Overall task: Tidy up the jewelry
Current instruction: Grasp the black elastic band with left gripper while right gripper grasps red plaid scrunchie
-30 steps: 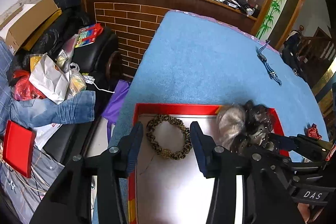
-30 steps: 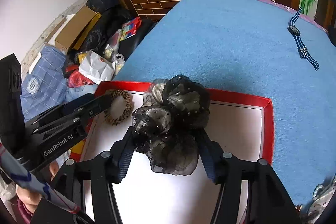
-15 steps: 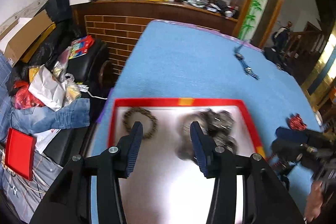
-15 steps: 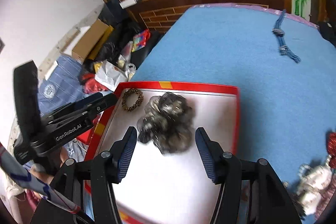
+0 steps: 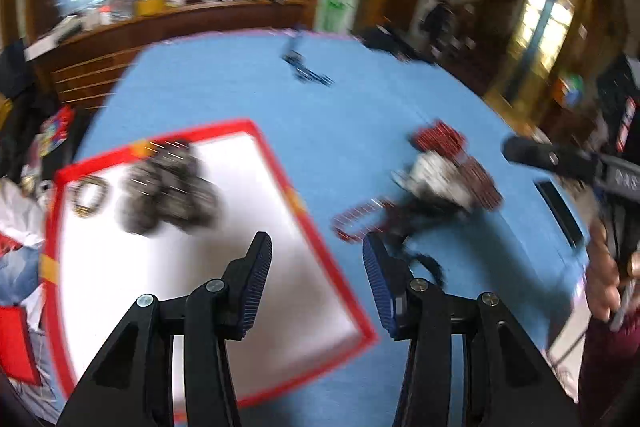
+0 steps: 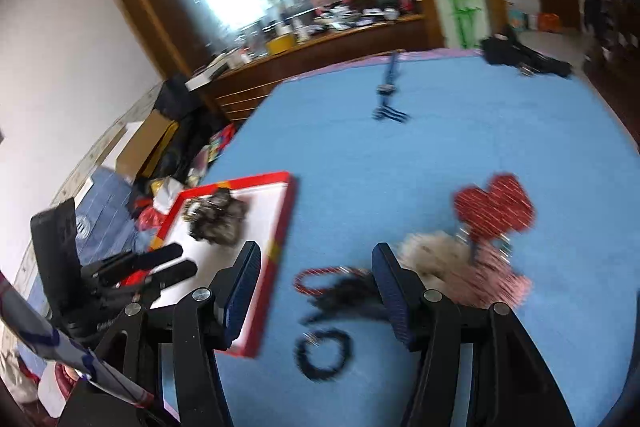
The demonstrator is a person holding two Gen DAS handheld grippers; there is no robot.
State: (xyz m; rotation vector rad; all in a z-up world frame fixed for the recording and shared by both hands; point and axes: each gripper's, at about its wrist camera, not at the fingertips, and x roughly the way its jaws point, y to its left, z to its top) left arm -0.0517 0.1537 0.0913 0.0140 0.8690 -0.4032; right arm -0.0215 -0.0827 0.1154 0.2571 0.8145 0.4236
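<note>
A red-rimmed white tray (image 5: 308, 211) (image 6: 286, 211) lies on the blue table. In it lie a black gauze scrunchie (image 5: 168, 187) (image 6: 218, 223) and a leopard-print hair tie (image 5: 90, 195). A pile of accessories lies to its right: red heart pieces (image 5: 440, 141) (image 6: 494, 209), a white fluffy piece (image 5: 434, 175) (image 6: 432, 253), a red loop (image 5: 356, 221) (image 6: 326, 277) and a black ring (image 6: 324, 353). My left gripper (image 5: 316, 263) is open and empty over the tray's right edge. My right gripper (image 6: 316, 267) is open and empty above the pile. Both views are blurred.
A blue striped watch strap (image 5: 306, 69) (image 6: 388, 95) lies far across the table. A black bag (image 6: 520, 53) sits at the far right corner. A cluttered sofa and boxes (image 6: 160, 147) stand left of the table. A wooden counter (image 5: 160, 15) runs behind.
The right gripper let go of the black scrunchie, which now lies in the tray. Both grippers swung right, away from the tray towards the accessory pile.
</note>
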